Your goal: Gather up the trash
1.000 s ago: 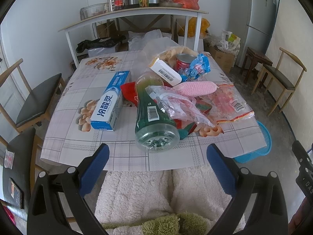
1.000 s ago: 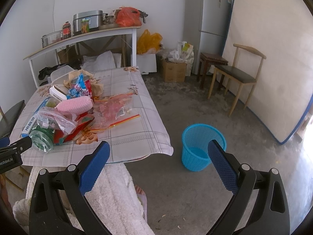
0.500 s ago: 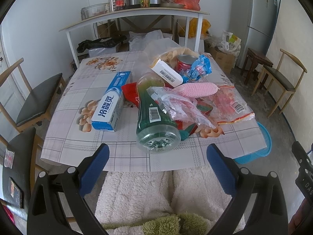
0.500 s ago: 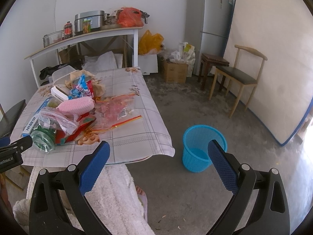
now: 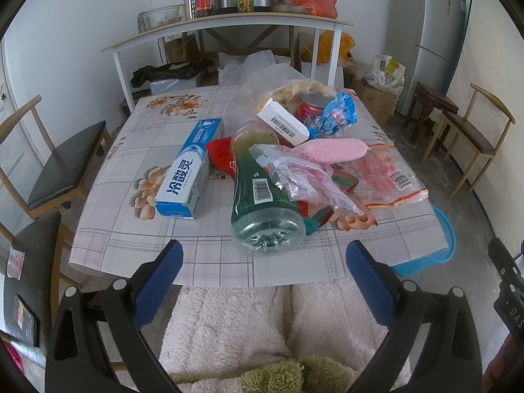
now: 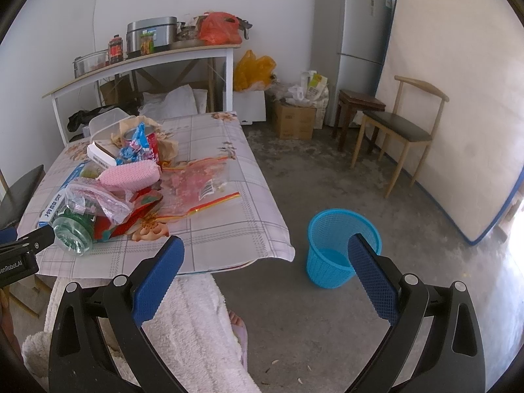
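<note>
Trash lies heaped on the table [image 5: 108,177], which wears a checked cloth with flower prints. Nearest the front edge is a green bottle [image 5: 262,203] on its side, base toward the left wrist camera, with a crumpled clear wrapper [image 5: 304,180] draped over it. A blue and white box [image 5: 188,172] lies just left of the bottle. Behind them sit a pink sponge [image 5: 330,150], a white carton [image 5: 283,124], a red can [image 5: 311,106] and a blue wrapper [image 5: 337,114]. A clear zip bag [image 5: 389,177] with red print lies flat at the right side of the heap.

The left gripper [image 5: 262,255] hovers just before the table's near edge, jaws spread wide and holding nothing, the bottle between them in the view. The right gripper [image 6: 265,252] is off the table's right corner, jaws also spread and empty. A blue bin [image 6: 340,245] stands on the concrete floor [image 6: 327,177] near that corner, apart from the table.

A person in a fluffy white robe [image 5: 262,321] is seated at the table. Wooden chairs [image 5: 62,170] stand on both sides.
</note>
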`<state>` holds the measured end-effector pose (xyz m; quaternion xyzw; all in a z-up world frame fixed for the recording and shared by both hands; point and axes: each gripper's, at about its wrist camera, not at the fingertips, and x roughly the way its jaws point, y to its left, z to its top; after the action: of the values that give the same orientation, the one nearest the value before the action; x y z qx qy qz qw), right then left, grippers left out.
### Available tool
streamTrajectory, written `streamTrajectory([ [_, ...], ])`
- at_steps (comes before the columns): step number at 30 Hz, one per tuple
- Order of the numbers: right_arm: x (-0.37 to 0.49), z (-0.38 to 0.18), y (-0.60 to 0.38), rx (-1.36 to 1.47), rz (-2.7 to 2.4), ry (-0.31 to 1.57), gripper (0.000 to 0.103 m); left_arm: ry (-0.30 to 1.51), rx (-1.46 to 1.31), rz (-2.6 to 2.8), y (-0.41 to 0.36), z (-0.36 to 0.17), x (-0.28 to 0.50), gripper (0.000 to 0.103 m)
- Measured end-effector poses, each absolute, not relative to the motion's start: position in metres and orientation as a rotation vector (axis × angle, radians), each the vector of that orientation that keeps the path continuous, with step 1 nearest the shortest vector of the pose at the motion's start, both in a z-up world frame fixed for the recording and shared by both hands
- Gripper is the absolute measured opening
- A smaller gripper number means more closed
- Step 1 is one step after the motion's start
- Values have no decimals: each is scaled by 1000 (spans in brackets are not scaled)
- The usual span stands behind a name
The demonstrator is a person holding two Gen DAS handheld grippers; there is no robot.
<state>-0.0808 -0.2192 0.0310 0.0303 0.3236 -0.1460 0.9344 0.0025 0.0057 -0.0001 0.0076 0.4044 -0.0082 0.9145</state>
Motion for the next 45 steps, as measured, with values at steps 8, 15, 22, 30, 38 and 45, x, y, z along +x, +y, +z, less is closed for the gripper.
streamTrajectory([
  [8,-81,31,-219,62,-297,661,95,832,16,-15,7,1,3,98],
  [15,-82,29,-218,60,-297,661,95,830,16,-14,9,1,2,98],
  [22,-80,27,-211,59,-293,659,95,830,18,-15,12,2,2,98],
  [30,-80,27,-210,59,-291,660,95,832,17,-12,16,2,3,98],
  [38,-80,27,-210,57,-289,658,95,838,10,-4,22,-3,3,98],
  [45,-74,28,-198,39,-276,663,95,841,-1,8,28,-6,6,98],
])
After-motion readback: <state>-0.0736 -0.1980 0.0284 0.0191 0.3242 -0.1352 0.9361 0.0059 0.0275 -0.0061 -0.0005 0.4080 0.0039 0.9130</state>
